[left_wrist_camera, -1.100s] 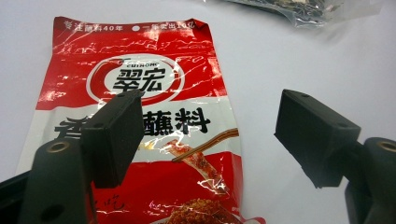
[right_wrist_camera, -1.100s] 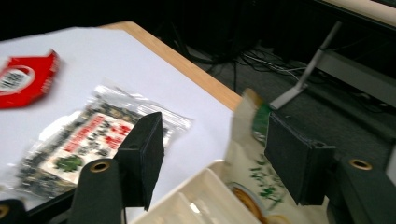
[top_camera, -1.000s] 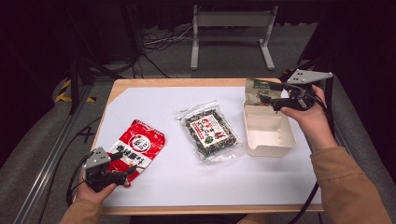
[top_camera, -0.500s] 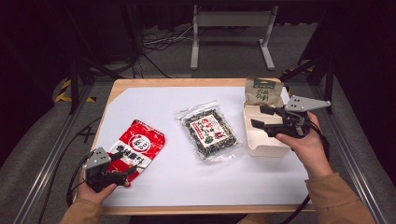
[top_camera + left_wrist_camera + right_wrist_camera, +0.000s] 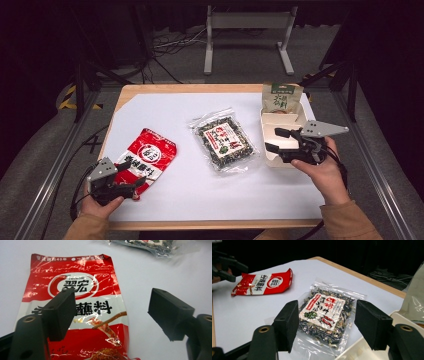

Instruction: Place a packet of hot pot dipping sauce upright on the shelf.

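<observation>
Currently gaping wide and gripping nothing: left gripper (image 5: 131, 184), jaws having just been opening further, hovering by the near left corner of the table (image 5: 165, 95), with the red seasoning pouch (image 5: 145, 159) lying partly beneath and between the pads without being pressed. Seen up close from the left gripper view, the red seasoning pouch (image 5: 75, 312) lying flat on the white table cover (image 5: 155, 272), one pad over its printed face, the other over bare white.

Likewise standing wide apart and holding nothing: right gripper (image 5: 274, 140), hanging over the near left part of the white tray (image 5: 285, 120) close to the right edge, pointing left toward the clear bag of dried seaweed mix (image 5: 224, 142). From the right gripper view, the clear bag of dried seaweed mix (image 5: 325, 312) lying framed between the two pads, not touching either.

Standing at the tray's far end, by the far right corner: a green-labelled pouch (image 5: 281, 97).

Lying bare: broad white stretches along the far left edge, along the near edge, and between pouch and bag.
</observation>
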`<action>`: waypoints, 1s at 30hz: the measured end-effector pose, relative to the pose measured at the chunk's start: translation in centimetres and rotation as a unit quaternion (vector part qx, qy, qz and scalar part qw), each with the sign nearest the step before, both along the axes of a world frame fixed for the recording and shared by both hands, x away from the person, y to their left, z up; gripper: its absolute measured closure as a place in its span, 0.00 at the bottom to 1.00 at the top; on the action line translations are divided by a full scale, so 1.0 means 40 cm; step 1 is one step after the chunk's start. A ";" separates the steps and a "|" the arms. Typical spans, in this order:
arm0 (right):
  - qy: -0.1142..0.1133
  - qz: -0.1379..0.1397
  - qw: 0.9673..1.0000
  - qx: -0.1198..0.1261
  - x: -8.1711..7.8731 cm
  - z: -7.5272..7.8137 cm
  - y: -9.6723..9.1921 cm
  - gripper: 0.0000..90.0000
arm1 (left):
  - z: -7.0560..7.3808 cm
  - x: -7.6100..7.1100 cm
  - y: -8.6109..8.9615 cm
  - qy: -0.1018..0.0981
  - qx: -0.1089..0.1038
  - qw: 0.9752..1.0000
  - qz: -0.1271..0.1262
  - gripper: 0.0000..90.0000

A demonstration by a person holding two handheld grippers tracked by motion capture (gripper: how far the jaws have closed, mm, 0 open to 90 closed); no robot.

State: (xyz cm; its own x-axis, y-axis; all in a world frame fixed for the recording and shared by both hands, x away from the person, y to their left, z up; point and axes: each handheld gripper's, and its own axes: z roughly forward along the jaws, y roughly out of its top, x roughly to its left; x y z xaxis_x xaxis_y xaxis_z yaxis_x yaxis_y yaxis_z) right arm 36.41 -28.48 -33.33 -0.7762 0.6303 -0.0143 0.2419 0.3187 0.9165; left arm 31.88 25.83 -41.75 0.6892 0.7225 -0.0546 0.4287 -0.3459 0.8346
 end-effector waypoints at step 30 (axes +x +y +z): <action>-0.005 0.022 0.999 -0.043 -0.006 -0.044 0.033 0.48 | 0.118 0.120 0.000 0.042 0.045 0.998 -0.003 0.18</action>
